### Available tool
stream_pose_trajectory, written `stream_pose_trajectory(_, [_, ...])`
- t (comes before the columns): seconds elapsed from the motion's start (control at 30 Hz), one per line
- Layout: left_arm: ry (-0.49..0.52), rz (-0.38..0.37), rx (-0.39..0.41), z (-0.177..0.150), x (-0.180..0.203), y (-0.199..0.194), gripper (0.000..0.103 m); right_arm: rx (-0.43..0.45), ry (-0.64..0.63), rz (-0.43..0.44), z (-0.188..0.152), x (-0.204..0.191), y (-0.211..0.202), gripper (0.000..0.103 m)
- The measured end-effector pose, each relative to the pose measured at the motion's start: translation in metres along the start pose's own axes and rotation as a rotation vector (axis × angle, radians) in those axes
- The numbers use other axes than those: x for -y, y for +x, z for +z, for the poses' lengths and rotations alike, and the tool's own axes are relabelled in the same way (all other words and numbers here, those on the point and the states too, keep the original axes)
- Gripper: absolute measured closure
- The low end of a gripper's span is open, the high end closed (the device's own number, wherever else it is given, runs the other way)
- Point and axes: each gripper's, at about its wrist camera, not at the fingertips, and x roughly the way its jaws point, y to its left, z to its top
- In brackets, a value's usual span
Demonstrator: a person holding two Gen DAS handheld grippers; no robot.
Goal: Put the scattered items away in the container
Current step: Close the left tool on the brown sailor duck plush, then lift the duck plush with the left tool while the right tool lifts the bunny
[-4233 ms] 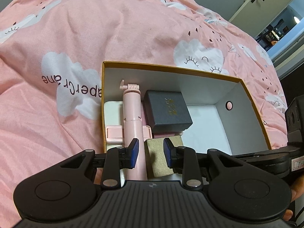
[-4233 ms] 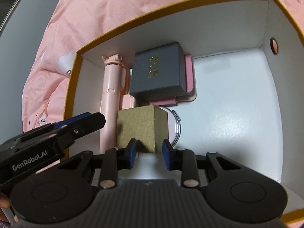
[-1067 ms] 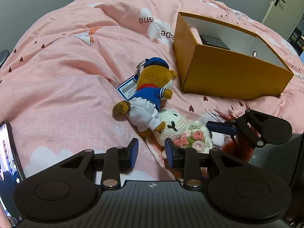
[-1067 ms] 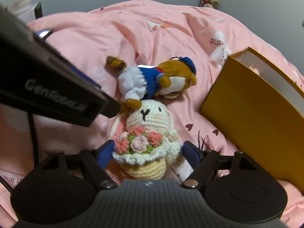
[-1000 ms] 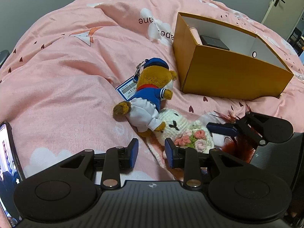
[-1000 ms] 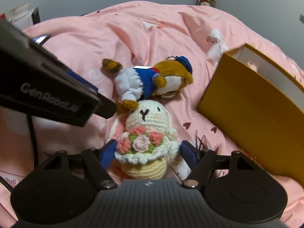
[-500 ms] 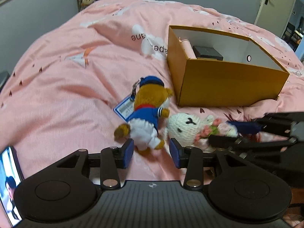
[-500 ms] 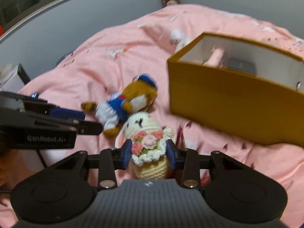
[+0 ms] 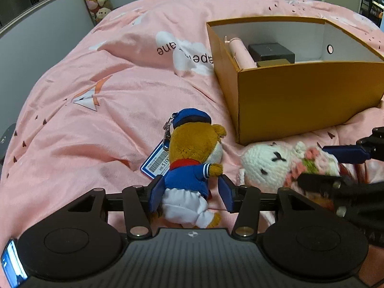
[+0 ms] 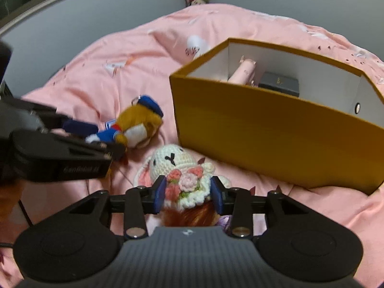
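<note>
On the pink quilt, the left gripper, jaws just opening, is straddling the sailor-suited brown plush ungripped; the right gripper, just widening slightly, is pinching the white crocheted bunny, which may be slipping free.

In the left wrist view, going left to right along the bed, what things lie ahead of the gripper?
Phone at the left edge → barcode tag → sailor plush → crochet bunny → right gripper, reaching in from the right edge around the bunny's bouquet. The orange box sits farther back, above the bunny.
</note>
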Motion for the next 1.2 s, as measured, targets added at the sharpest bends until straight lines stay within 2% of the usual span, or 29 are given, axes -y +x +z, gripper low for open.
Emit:
stream_pose_trajectory(0.13, [0.009,-0.002,-0.011,0.002,-0.001,0.011,0.043,-0.027,-0.016,0.016,0.001,0.0,0.013,0.052])
stream_pose_trajectory(0.2, [0.008,-0.015,-0.016,0.003,-0.003,0.017,0.043,-0.034,-0.043,-0.007,0.0,-0.001,0.02,0.052])
stream_pose_trajectory(0.27, [-0.007,-0.035,-0.022,0.004,-0.007,0.023,0.043,-0.038,-0.052,0.007,0.001,-0.001,0.024,0.051])
stream_pose_trajectory(0.33, [-0.029,-0.056,-0.029,0.005,-0.012,0.028,0.043,-0.043,-0.065,0.023,0.003,-0.001,0.028,0.039])
stream_pose_trajectory(0.4, [-0.051,-0.074,-0.036,0.007,-0.016,0.033,0.043,-0.058,-0.089,0.023,0.001,-0.001,0.033,0.035])
stream_pose_trajectory(0.6, [-0.06,-0.075,-0.049,0.008,-0.016,0.044,0.042,-0.056,-0.106,0.034,0.001,0.001,0.041,0.035])
stream_pose_trajectory(0.73, [-0.065,-0.075,-0.05,0.006,-0.018,0.047,0.043,-0.072,-0.104,0.037,0.002,0.007,0.047,0.029])
stream_pose_trajectory(1.07, [-0.077,-0.091,-0.044,0.005,-0.021,0.046,0.044,-0.101,-0.03,0.109,0.001,0.03,0.032,0.028])
stream_pose_trajectory(1.2, [-0.077,-0.091,-0.043,0.006,-0.02,0.045,0.044,-0.122,-0.087,0.137,-0.001,0.034,0.025,0.028])
